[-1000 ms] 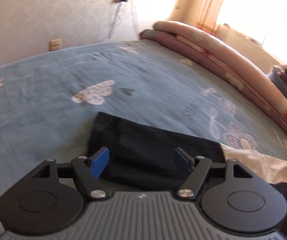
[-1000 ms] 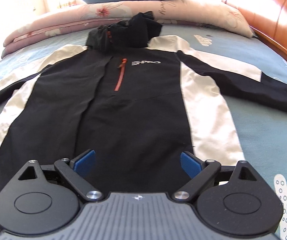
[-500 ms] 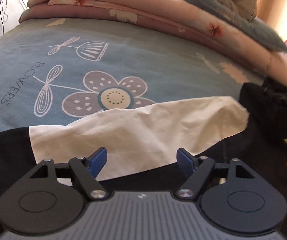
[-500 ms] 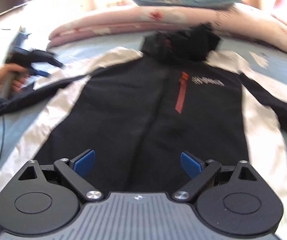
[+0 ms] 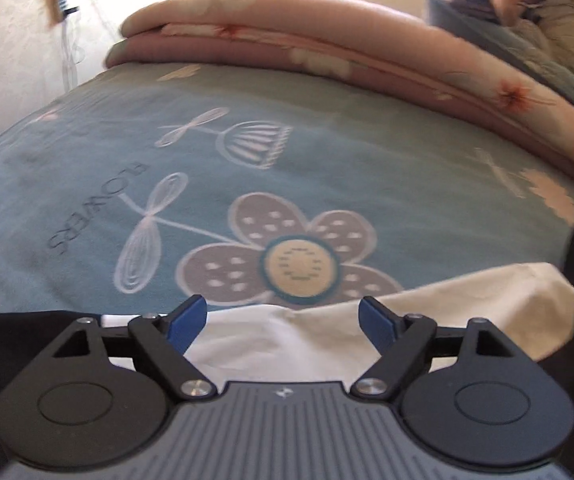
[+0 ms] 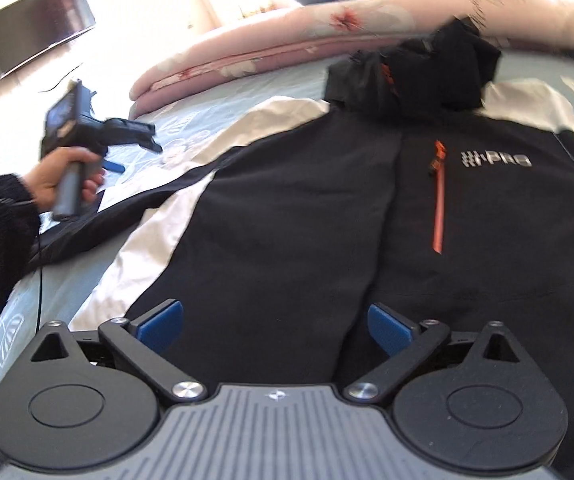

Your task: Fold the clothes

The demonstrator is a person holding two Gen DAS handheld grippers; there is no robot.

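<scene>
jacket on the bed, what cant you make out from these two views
- Jacket hem: right wrist view, hidden behind the right gripper.
- Its far sleeve: cut off by the picture's right edge.
- Hood: blurred, shape unclear.
- White sleeve panel: left wrist view, near part hidden behind the left gripper.

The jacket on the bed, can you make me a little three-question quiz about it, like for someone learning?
1. True or false: the jacket lies spread flat on the blue bedsheet.
2. What colour is the chest zipper? A green, B orange, C yellow.
3. Fill in: the left tool hovers over the jacket's ___ sleeve panel.

Key: 1 true; 2 B; 3 white. Both the left and the right tool stand open, holding nothing; their fingers have just been opening wider.
</scene>
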